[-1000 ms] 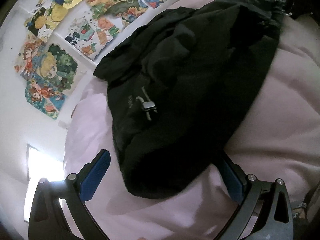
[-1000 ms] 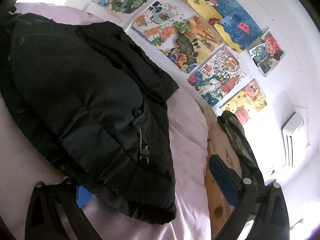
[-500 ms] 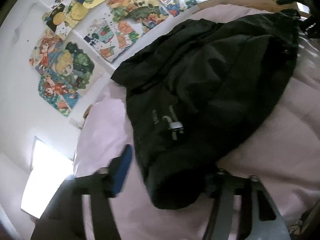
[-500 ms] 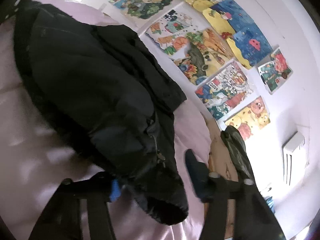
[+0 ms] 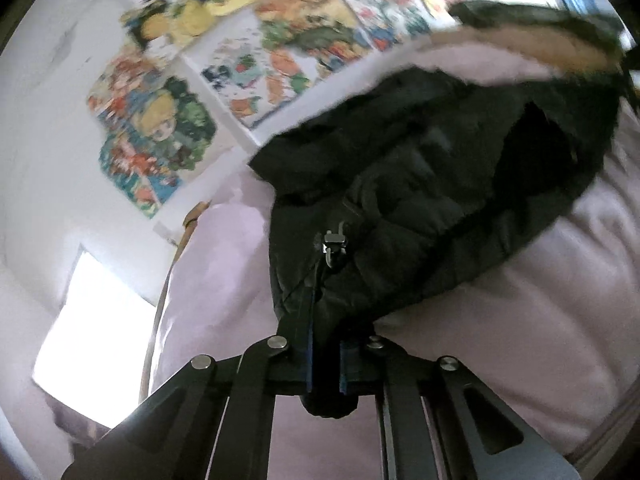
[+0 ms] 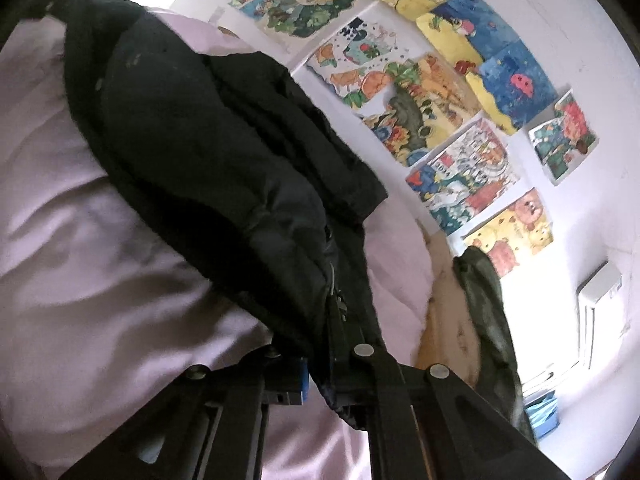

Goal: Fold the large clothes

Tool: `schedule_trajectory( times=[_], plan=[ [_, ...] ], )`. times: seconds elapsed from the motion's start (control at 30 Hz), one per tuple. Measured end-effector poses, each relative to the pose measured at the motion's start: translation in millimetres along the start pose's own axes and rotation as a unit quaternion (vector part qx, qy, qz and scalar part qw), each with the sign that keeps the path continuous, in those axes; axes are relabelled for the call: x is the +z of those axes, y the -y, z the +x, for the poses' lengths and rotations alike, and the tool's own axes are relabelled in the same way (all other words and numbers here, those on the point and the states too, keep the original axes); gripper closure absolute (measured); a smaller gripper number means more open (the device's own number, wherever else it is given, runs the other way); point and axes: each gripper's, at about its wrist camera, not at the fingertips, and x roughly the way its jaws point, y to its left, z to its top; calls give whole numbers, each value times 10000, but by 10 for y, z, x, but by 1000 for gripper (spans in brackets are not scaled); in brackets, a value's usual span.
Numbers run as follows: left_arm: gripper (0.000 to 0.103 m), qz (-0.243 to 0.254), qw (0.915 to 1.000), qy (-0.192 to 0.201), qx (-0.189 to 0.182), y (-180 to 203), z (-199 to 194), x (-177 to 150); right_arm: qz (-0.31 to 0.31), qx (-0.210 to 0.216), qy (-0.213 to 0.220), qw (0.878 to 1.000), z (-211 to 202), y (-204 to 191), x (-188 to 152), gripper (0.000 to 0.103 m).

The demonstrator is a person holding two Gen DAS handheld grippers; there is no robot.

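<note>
A black padded jacket (image 5: 432,200) lies spread across a bed covered with pale pink bedding (image 5: 500,340), its far edge reaching toward the side of the bed that runs along the white wall (image 5: 40,160). The left claw (image 5: 324,344) has just been closing, and its blue-padded jaws now pinch a bunched fold of the jacket's near hem, with a roll of black fabric bulging out below the pads. Just beyond that grip, a small metal zipper pull (image 5: 334,244) sits on the jacket's front. In the right wrist view the right claw (image 6: 320,376) has likewise just been closing and is clamped on the jacket's near hem at its other corner; one blue pad (image 6: 304,380) shows at the left of the pinched cloth, and a dark zipper line runs up the fabric from the grip. The jacket (image 6: 208,152) stretches away from this claw toward the far left corner of the bed, and the pink bedding (image 6: 80,280) shows bare along the near edge. Colourful children's drawings (image 6: 440,100) are stuck in a cluster on the wall beside the bed. A dark green garment (image 6: 480,304) hangs over the wooden bed end (image 6: 444,320) at the right, and a white wall unit (image 6: 596,300) is mounted further along. The left view is somewhat blurred.
</note>
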Motion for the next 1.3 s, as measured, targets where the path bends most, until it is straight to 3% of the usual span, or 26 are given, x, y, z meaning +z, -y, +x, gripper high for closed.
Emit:
schedule_trajectory(
  times=[0.17,0.4,0.6,0.9,1.07,1.3],
  plan=[
    [97,-613,9976,66,-326,-144,-496,113,-235,-70,39,9997,-447,160,-3,97],
    [98,-811,9939,93,-740,-272,-1174,196,-361,-11,183,9992,-1208,467,-27,98],
    [98,-859,9940,138,-658,-373,-1192,466,-339,27,133,9993,-1264,574,176,97],
    [98,-1114,9925,486,-160,-772,-719,1179,42,-172,237,9996,-547,1302,788,97],
    [98,-1176,9916,523,162,-978,-222,1606,364,-366,297,9982,85,1590,1113,97],
    [98,-1029,9916,568,546,-1180,542,1956,596,-594,235,9962,1031,1786,1488,97]
  ],
)
